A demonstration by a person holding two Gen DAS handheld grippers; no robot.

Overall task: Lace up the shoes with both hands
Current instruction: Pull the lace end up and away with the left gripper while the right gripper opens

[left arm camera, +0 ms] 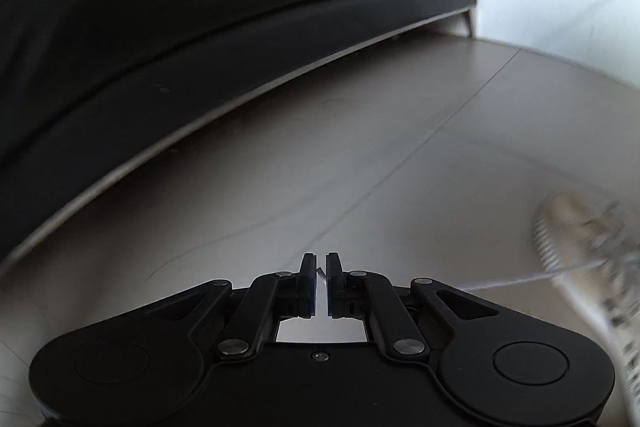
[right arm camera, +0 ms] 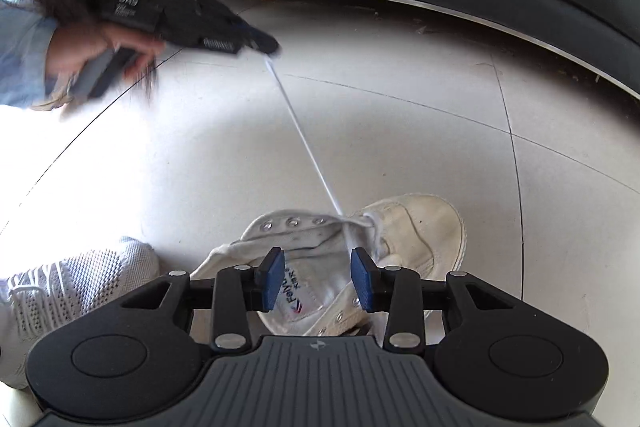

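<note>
dim left view w/ motion blur, right view glare, fisheye edges.

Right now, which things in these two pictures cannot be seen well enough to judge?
- Left wrist view: the shoe is blurred and cut by the right edge; its eyelets cannot be counted.
- Left wrist view: the lace tip is hidden inside the left claw.
- Right wrist view: the right claw covers the shoe's heel.

Canvas shoe, knit sneaker, glossy tiled floor
</note>
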